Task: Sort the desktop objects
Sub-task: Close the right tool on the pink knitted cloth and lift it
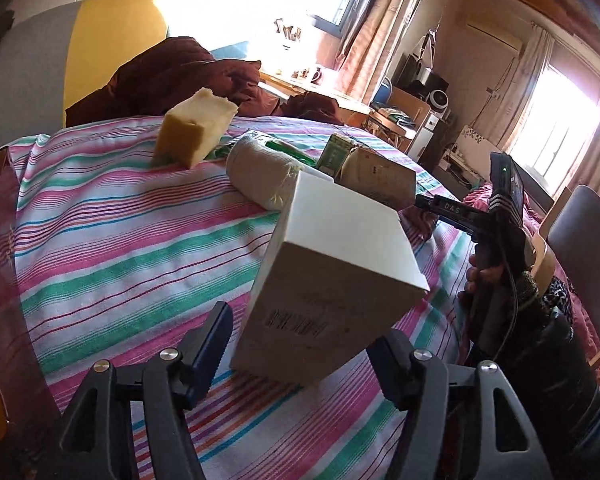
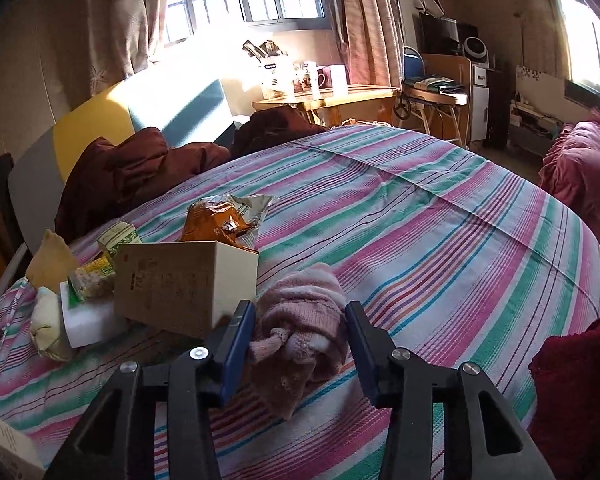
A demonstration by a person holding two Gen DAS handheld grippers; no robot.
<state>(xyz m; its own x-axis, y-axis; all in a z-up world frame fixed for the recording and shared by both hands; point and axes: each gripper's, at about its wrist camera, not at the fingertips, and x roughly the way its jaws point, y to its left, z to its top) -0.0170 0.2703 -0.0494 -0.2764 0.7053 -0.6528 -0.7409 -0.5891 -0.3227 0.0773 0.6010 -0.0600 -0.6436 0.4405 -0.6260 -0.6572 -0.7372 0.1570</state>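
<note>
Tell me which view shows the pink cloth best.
The right wrist view: the pink cloth lies bunched between the open right tongs. The left wrist view shows only a sliver behind the white box, if any.

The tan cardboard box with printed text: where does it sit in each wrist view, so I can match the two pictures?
Left wrist view: the tan box is right of centre, partly hidden behind the white box that stands between the open left gripper.
Right wrist view: the tan box is left of centre, just beyond the open right gripper, beside the pink sock.
Shared landmark: the yellow sponge.
</note>
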